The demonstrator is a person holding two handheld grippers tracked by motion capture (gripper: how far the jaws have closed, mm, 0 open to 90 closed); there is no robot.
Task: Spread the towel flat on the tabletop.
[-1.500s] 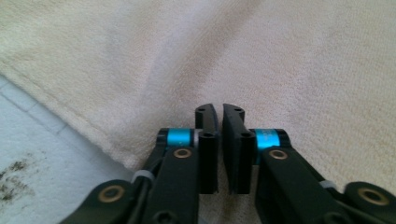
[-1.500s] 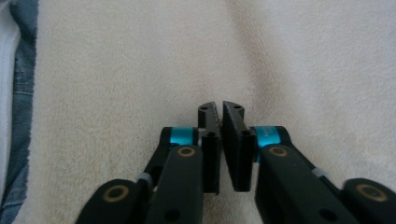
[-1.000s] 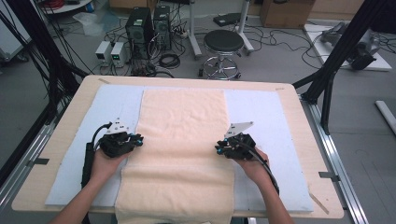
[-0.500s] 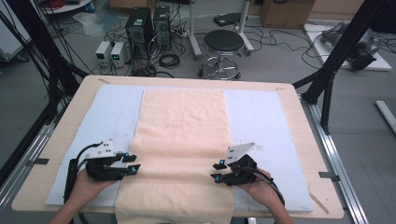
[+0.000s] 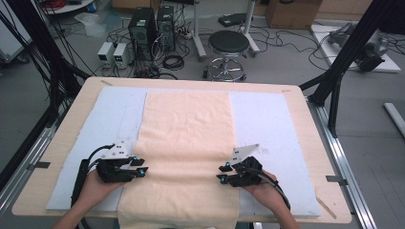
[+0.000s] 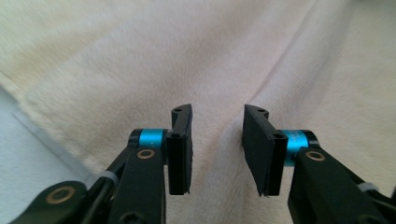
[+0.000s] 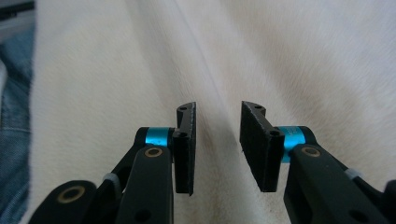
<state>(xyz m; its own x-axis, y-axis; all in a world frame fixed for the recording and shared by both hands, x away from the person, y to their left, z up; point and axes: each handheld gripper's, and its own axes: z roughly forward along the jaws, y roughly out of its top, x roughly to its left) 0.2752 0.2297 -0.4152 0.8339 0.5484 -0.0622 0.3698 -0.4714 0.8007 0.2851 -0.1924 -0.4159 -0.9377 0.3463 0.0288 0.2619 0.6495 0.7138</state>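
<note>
As the cream fleece towel (image 5: 186,152) lies flat on the table, the left gripper (image 5: 142,170) and right gripper (image 5: 221,172) flank its edges. Both jaws, just narrowing slightly, stand apart, gripping nothing, cloth beneath them.

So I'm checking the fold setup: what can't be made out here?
- High view: the near end of the cream towel runs over the table edge and out of frame.
- High view: the left tool and right tool are too small to judge contact with the towel.
- Right gripper view: the blue fabric is cut off by the frame edge.
</note>
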